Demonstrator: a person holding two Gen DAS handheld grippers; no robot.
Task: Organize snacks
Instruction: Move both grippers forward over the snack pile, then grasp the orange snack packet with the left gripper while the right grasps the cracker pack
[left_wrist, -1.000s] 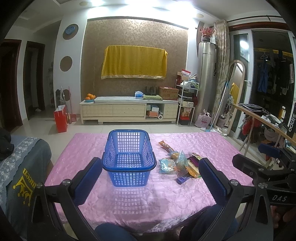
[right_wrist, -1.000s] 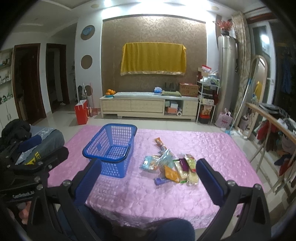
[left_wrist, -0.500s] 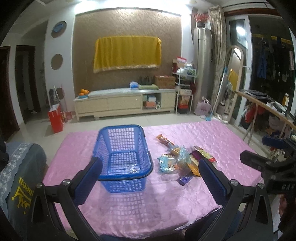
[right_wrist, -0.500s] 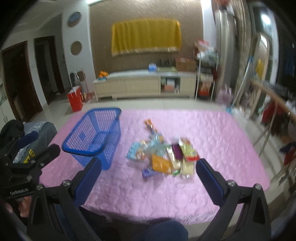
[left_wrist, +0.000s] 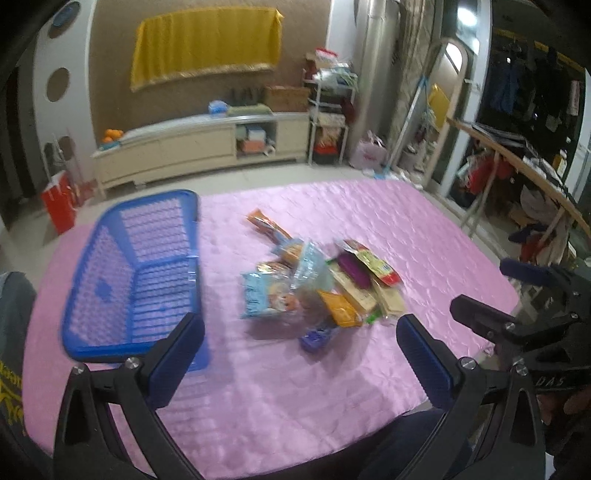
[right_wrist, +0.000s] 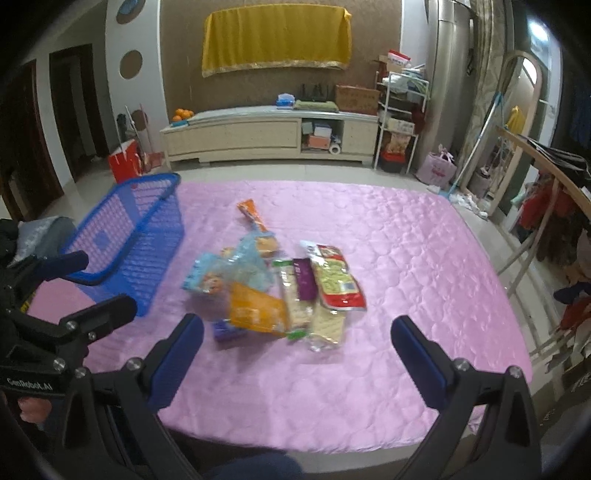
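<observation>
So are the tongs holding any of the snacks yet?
No. The left tongs and right tongs are both open with nothing between them. The snacks lie on the pink cloth.

Basket (left_wrist: 133, 273) flanks snacks (right_wrist: 280, 288) (right clear).

Glossy quilted satin cloth (right_wrist: 406, 258), perforated plastic basket (left_wrist: 122, 273) — shiny wrappers (right_wrist: 334, 280)

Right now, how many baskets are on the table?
1: the blue plastic basket sits on the pink tablecloth, left of the snack pile. It looks empty.
</observation>
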